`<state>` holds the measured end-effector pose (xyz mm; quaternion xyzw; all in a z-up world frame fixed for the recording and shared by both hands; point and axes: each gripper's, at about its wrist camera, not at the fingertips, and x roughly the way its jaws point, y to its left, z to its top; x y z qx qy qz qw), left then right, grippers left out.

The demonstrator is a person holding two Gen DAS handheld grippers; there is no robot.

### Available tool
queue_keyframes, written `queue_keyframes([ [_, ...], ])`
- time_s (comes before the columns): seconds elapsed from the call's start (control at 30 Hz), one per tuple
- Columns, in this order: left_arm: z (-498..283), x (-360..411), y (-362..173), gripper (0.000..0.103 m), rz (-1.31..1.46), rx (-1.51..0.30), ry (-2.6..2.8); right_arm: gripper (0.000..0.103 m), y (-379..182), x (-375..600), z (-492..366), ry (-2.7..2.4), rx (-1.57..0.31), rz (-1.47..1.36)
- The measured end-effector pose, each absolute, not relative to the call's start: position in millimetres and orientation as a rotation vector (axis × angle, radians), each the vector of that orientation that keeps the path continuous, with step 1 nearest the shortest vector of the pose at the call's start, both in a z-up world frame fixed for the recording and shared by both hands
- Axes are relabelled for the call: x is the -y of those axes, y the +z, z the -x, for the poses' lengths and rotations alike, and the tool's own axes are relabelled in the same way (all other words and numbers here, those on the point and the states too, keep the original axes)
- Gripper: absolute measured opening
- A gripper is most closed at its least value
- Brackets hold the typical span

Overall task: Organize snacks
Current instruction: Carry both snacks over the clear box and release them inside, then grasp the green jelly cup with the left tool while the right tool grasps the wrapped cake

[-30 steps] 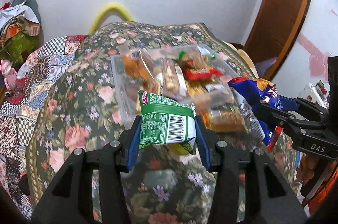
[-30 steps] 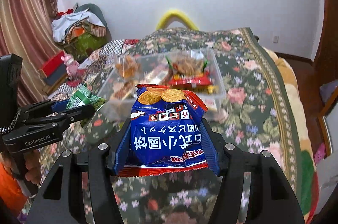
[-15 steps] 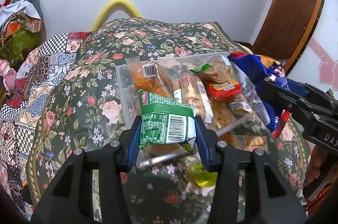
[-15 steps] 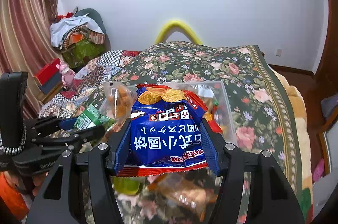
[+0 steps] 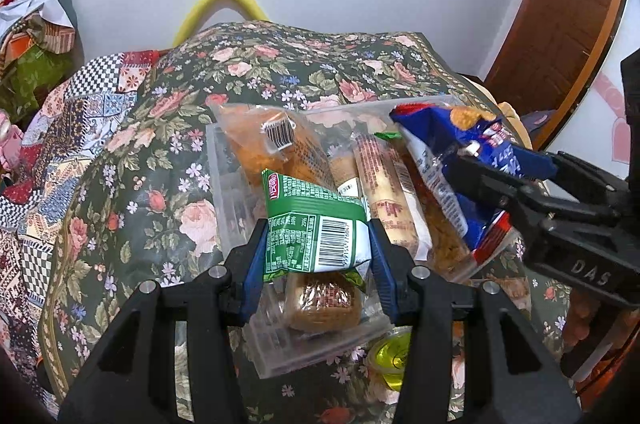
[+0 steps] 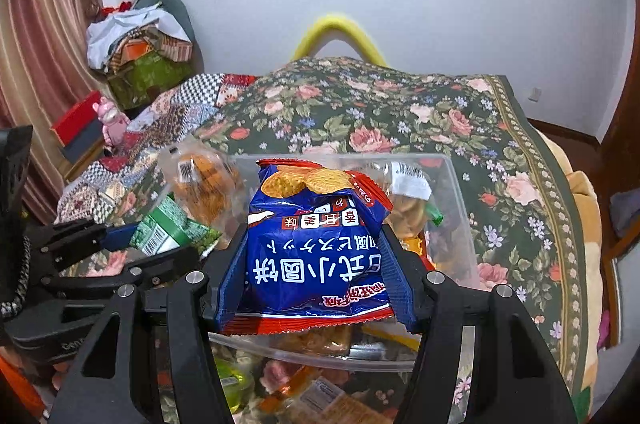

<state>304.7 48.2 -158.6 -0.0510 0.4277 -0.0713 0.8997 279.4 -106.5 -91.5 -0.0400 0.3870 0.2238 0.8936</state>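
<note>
You are holding a snack in each gripper above the clear plastic bin (image 5: 224, 184) on the flowered bed: the left gripper (image 5: 318, 244) has its jaws clamped on the green packet (image 5: 316, 228), its long axis lying across them, and the right gripper (image 6: 316, 256) is gripping the blue cracker bag (image 6: 316, 236). The bin is lying directly ahead and below both. Your left packet is hanging over the bin's near-left, emptier part, so it looks nearer to a free spot.
</note>
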Motion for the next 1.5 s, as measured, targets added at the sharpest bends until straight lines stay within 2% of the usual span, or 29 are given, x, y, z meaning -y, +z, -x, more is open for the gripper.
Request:
queue_keyframes([
  [0.4,-295.7,-45.3,-157.9,0.052,0.104,-0.925,-0.158,0.06,-98.0,116.3,-279.3,0.459,-0.877,0.086],
  [0.77,-268.9,-46.3,-126.9,0.056,0.106,-0.878,-0.173,0.061,-71.4,140.9,-259.3,0.439,-0.824,0.06],
  [0.9,-253.9,-42.0,-120.5,0.058,0.093,-0.869,-0.188,0.066,-70.4,151.4,-245.0,0.431,-0.814,0.08],
  [1.1,-235.1,-34.7,-128.3,0.06,0.084,-0.893,-0.205,0.066,-87.6,163.8,-227.0,0.438,-0.863,0.108],
  [1.5,-224.7,-19.3,-176.2,0.06,0.092,-1.005,-0.24,0.067,-144.1,155.8,-227.6,0.485,-1.025,0.106],
])
